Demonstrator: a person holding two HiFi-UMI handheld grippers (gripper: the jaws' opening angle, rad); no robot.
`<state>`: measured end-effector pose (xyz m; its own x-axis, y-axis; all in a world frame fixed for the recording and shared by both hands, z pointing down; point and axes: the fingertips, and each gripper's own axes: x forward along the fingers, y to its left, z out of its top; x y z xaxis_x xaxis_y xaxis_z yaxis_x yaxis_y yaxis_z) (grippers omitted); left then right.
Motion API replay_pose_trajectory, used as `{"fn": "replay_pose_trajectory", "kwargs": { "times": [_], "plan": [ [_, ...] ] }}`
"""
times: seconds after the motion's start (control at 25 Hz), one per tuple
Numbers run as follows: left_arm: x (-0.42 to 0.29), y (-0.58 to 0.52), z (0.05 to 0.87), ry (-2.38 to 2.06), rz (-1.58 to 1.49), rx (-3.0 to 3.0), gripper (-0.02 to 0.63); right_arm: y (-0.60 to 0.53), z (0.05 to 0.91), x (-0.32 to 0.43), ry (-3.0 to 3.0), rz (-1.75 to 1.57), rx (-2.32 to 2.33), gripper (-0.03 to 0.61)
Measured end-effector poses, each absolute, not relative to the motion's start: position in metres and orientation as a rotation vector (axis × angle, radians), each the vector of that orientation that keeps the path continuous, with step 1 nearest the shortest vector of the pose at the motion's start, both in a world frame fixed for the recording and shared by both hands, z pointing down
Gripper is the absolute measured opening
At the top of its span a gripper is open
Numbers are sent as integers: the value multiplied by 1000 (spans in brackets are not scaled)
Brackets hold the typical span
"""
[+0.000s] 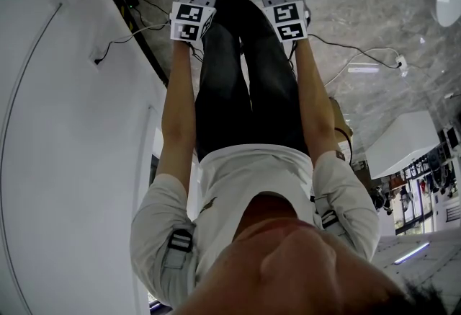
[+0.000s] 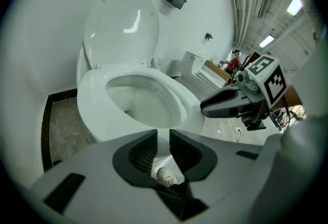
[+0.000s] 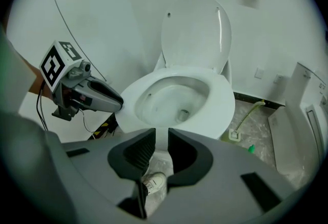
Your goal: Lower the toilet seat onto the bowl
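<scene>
**Grey marble floor (image 2: pixel 64 125), white walls: seat down, grippers crowd the rim**

The left gripper (image 2: pixel 164 137) and right gripper (image 3: pixel 161 136) each hold their jaws a narrow gap apart, pinching nothing; only a shoe (image 2: pixel 166 177) shows through. At twelve o'clock from both, the toilet seat (image 2: pixel 187 102) already lies flat on the bowl (image 2: pixel 89 115), with the lid (image 2: pixel 121 28) upright behind it. The likely hazards are a stray nudge at the front rim knocking the seat askew, or a reach further toward twelve tipping the lid into a slam.
</scene>
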<state>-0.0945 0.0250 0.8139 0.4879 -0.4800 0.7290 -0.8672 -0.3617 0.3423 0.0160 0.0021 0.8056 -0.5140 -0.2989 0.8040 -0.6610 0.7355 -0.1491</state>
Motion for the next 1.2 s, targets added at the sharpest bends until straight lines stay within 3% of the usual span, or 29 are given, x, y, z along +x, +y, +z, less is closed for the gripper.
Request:
{"fn": "replay_pose_trajectory", "kwargs": {
  "times": [0.64,1.2],
  "plan": [
    [-103,-39,697,-1327,522,2178,32,-67,673,-6,-2358,385,887,28],
    [-113,-61,548,-1443,446,2356,26,-69,542,-15,-2498,283,942,20]
  ]
}}
